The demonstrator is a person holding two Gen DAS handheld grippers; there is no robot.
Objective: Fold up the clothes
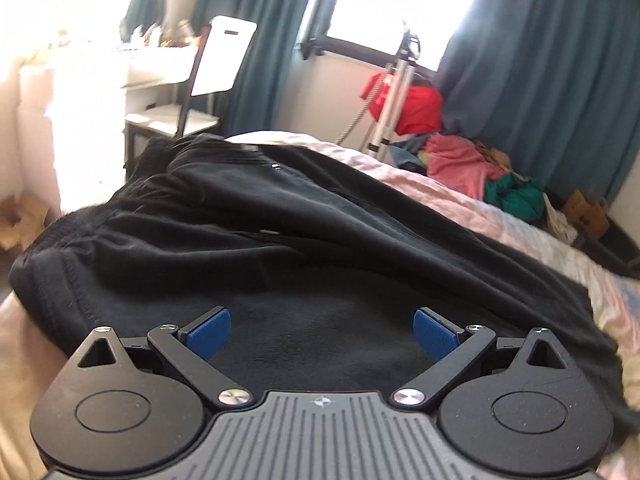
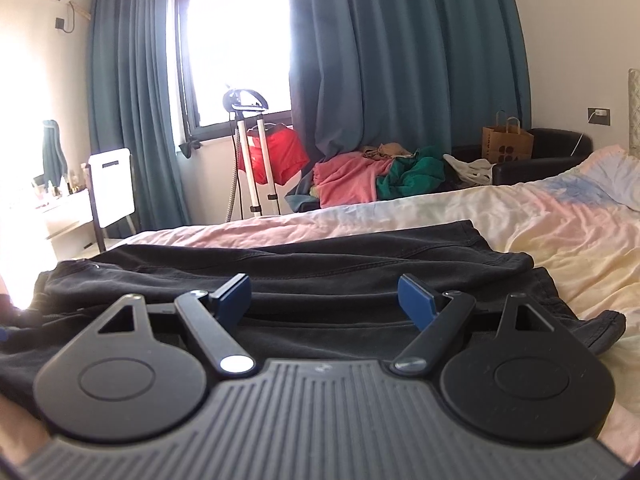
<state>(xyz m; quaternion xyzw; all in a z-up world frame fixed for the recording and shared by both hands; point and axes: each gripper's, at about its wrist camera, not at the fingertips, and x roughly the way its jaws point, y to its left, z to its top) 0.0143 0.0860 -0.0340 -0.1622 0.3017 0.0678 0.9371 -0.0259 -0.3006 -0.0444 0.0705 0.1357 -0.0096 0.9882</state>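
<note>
A pair of black trousers (image 1: 280,216) lies spread across a bed with a pale pastel sheet (image 1: 440,184). My left gripper (image 1: 322,334) hovers low over the near part of the black cloth, its blue pads (image 1: 210,334) wide apart and nothing between them. The same black trousers (image 2: 320,264) stretch left to right in the right wrist view, with a hem (image 2: 604,328) at the right. Just above that cloth, my right gripper (image 2: 326,300) stands open, its blue pads (image 2: 416,304) holding nothing.
The bed sheet (image 2: 540,232) extends to the right. Beyond the bed lie a heap of pink and green clothes (image 2: 376,182), a garment steamer stand (image 2: 250,152) with a red garment, a paper bag (image 2: 506,144) on a dark chair, teal curtains, a white chair (image 1: 222,60) and a desk.
</note>
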